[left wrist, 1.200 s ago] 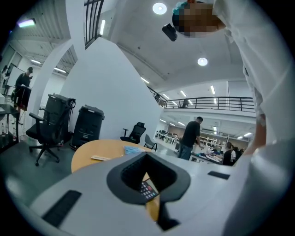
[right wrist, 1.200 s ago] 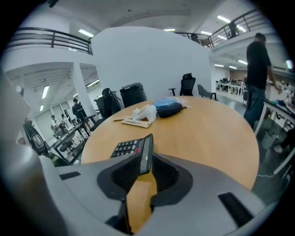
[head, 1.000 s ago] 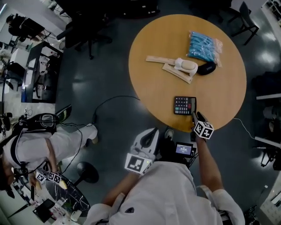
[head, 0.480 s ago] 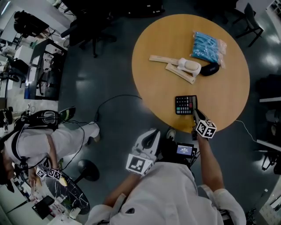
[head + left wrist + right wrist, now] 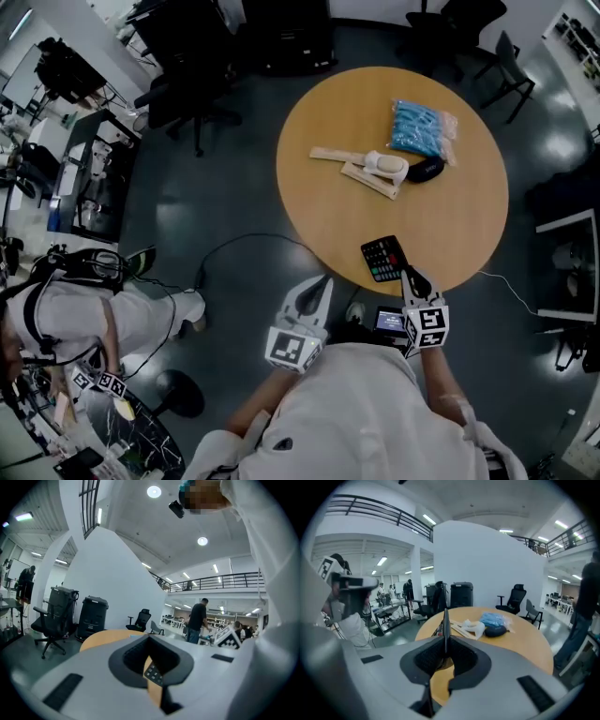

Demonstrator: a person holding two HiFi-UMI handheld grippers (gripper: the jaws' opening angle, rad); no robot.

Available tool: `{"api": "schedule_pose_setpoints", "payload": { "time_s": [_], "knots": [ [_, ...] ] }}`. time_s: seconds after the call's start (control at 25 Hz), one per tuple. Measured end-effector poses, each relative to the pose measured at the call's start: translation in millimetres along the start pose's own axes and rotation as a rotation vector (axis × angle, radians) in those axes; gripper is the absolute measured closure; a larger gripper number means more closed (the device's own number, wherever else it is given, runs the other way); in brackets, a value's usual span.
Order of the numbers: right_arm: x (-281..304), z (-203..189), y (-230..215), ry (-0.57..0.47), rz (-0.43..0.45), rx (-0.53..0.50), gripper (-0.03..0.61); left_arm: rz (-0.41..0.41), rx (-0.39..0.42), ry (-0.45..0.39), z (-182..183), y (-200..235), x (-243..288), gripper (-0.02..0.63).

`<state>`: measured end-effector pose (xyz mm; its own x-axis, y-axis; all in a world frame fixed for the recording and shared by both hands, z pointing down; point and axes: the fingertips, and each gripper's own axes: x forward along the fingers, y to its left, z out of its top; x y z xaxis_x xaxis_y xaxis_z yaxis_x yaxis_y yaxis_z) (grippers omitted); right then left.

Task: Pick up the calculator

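The left claw (image 5: 322, 281) is a smooth, pale grey plastic shell tapering to a point, with a black-and-white marker cube (image 5: 292, 349) at its back. In the left gripper view, its dark, matte-lined jaws are drawn close, with only a thin slit between them and nothing held. Calculator keys show through the slit.

The tabletop (image 5: 323, 211) is a round disc of warm, plain wood. Far across it lie a cream strap with a rounded pad (image 5: 373, 167), then a glossy black oval pouch (image 5: 427, 169) touching the pad. Beyond them is a crinkled clear packet of blue pieces (image 5: 419, 127).

The calculator (image 5: 382, 258) is a thin, dark rectangular slab with rows of small pale keys and some red ones. It is at the near rim of the tabletop, gripped by the right claw (image 5: 410, 279). In the right gripper view it stands edge-on as a narrow black blade (image 5: 446, 625), with the jaws clamped on its two flat faces. Its keyed face is turned to the left. Whether its lower edge touches the wood cannot be told.

The left claw is held low near the body, off the tabletop, pointing forward and slightly right. The right forearm (image 5: 442, 389) reaches straight ahead, with its marker cube (image 5: 427, 324) just short of the rim.
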<state>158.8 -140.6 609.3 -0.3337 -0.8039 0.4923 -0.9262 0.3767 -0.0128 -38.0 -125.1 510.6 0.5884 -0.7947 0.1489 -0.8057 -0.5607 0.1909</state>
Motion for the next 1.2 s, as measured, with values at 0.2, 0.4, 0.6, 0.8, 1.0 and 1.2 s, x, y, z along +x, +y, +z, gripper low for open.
{"api": "schedule_pose_setpoints", "payload": {
  "time_s": [0.2,0.4,0.6,0.8,1.0,1.2],
  "knots": [
    [-56,58,37,-0.149,0.034,0.046,0.529,-0.019,0.012,-0.052,18,-6,0,0.607],
    [-68,77,47,-0.194,0.048,0.026,0.529,-0.040,0.023,-0.067,24,-9,3,0.607],
    [-68,74,47,-0.192,0.057,0.033,0.529,-0.041,0.026,-0.072,26,-10,4,0.607],
    [-69,75,55,-0.195,0.066,0.042,0.529,-0.036,0.024,-0.078,29,-8,-1,0.608],
    [-69,76,56,-0.201,0.071,0.043,0.529,-0.039,0.022,-0.072,25,-9,-2,0.607],
    [-70,78,57,-0.203,0.072,0.039,0.529,-0.027,0.011,-0.075,26,-6,-2,0.607]
  ]
}}
